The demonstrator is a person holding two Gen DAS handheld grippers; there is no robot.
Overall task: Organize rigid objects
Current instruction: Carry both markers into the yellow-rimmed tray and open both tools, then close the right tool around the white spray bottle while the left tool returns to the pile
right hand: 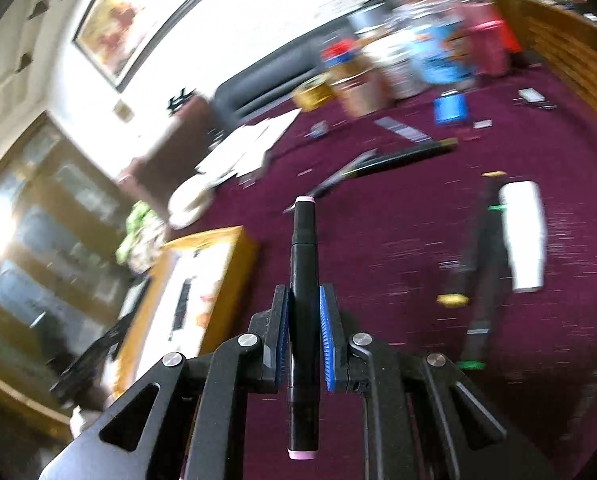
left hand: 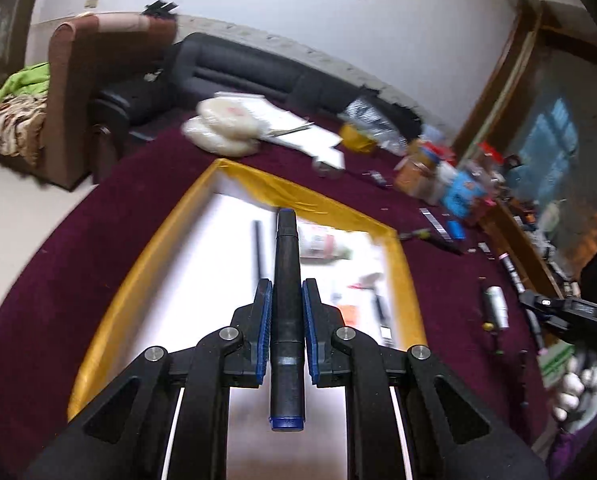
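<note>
My left gripper [left hand: 286, 292] is shut on a black marker with blue end caps [left hand: 285, 276], held lengthwise above a yellow-rimmed box [left hand: 330, 206] with a white floor. Inside the box lie a black pen [left hand: 257, 248], a small bottle [left hand: 322, 242] and several other small items. My right gripper [right hand: 304, 298] is shut on a black marker with pink end caps [right hand: 304, 264], held above the maroon tablecloth [right hand: 398, 260]. The box shows at the left in the right wrist view [right hand: 218, 276]. The right gripper shows at the right edge of the left wrist view [left hand: 538, 304].
On the cloth lie more markers [right hand: 482, 280], a white cylinder [right hand: 524, 236], a long black pen [right hand: 402, 158] and a blue item [right hand: 450, 108]. Jars and packets [left hand: 438, 172] crowd the far edge. Papers and white discs [left hand: 226, 124] lie behind the box.
</note>
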